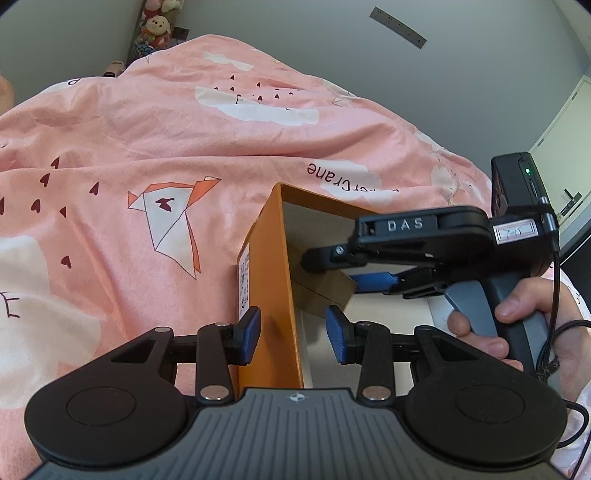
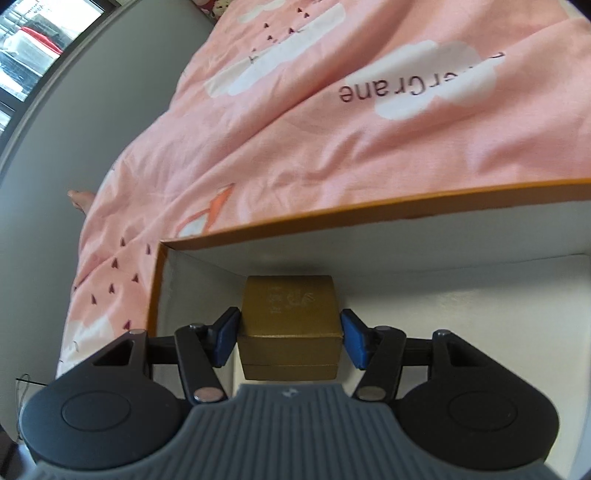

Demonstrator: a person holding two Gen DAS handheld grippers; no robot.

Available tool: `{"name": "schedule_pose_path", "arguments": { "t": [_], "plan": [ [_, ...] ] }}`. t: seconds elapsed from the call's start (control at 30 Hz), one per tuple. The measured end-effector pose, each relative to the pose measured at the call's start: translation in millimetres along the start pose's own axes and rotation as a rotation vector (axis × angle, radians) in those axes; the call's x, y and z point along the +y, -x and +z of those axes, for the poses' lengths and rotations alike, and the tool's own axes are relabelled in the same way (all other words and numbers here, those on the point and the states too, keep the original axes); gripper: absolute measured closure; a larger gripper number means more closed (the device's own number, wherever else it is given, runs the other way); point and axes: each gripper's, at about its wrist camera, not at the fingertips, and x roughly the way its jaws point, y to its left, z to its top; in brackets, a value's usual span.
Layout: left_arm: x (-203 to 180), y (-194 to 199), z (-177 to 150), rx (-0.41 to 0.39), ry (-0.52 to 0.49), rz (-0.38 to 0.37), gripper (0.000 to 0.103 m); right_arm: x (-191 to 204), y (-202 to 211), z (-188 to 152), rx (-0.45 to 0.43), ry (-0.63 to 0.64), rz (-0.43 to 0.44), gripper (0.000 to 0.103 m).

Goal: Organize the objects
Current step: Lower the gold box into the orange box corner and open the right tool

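Gold box point(image 2: 290, 325) is pinched between the pads of the right gripper point(image 2: 290, 338), inside the orange box point(image 2: 369, 212) (white-lined) on the quilt point(image 2: 295, 140). Left gripper point(image 1: 293, 334) is spread, straddling the orange box's wall.

bedroom at home | bed with pink crane-print duvet point(image 1: 155, 155) | plush toys point(image 1: 157, 27) piled in the corner | grey walls

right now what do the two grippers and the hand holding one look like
Both grippers, the left gripper and the right gripper, have blue ribbed finger pads on black linkages with silver pivot pins, round black discs and a grey ribbed body. The right one carries raised "DAS" lettering, a grey handle, a black cable and a green light. The bare hand shows a pale sleeve.
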Motion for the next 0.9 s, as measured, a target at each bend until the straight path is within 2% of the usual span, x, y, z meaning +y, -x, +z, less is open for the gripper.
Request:
{"name": "schedule_pose_path", "arguments": {
  "t": [0.23, 0.33, 0.4, 0.47, 0.57, 0.9],
  "plan": [
    [-1, -3, 0, 0.007, -0.001, -0.007, 0.059, 1, -2, 1, -0.038, -0.014, 0.084, 0.038],
    [-3, -3, 0, 0.004, -0.005, 0.0, 0.059, 3, 1, 1, -0.044, 0.007, 0.084, 0.038],
    [-4, -3, 0, 0.005, -0.009, 0.004, 0.059, 2, 1, 0, -0.044, 0.014, 0.083, 0.042],
    [-5, -4, 0, 0.005, -0.015, 0.008, 0.059, 1, -2, 0, -0.037, 0.02, 0.089, 0.055],
    [-6, -4, -1, 0.007, -0.019, 0.012, 0.059, 0, -9, 0, -0.028, 0.027, 0.08, 0.067],
    [-12, -1, -2, 0.003, -0.035, 0.025, 0.059, 1, -8, -6, -0.015, 0.049, 0.081, 0.067]
  ]
}}
